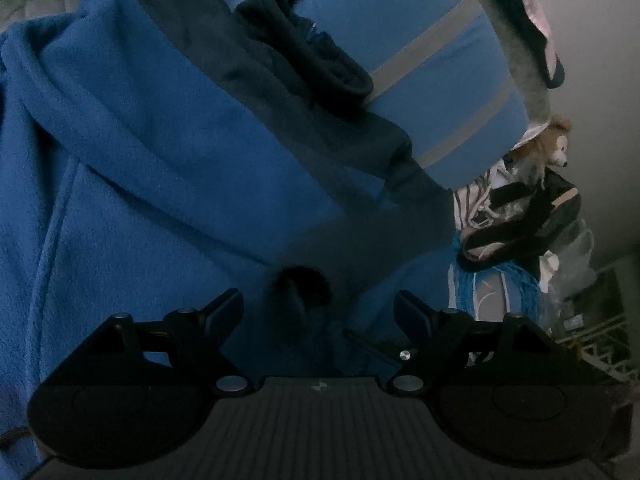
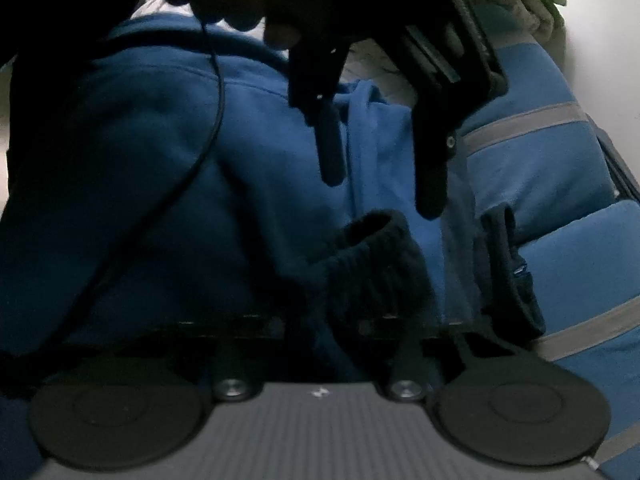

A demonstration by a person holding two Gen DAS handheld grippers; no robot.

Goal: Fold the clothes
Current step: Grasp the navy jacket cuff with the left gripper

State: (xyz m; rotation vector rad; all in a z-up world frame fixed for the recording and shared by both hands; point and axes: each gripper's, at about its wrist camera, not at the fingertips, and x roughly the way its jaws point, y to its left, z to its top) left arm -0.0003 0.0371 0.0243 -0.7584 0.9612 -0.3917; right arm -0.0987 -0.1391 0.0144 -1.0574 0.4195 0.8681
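1. Left wrist view: the left gripper [image 1: 319,312] hovers with its jaws apart, holding nothing, just over a blue fleece jacket [image 1: 132,168] (its dark cuff [image 1: 300,286] sits between the fingertips).
2. Right wrist view: the right gripper's own fingertips are lost in shadow, so its jaw state cannot be told.
3. The jacket lies spread on a blue grey-striped cushion [image 1: 420,40]; a plush toy [image 1: 552,144] sits beyond.

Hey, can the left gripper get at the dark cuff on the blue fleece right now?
Probably yes. The left gripper is open and the cuff sits just ahead, between its fingers, with nothing lying over it. The right wrist view also shows the open fingers poised just above the cuff.
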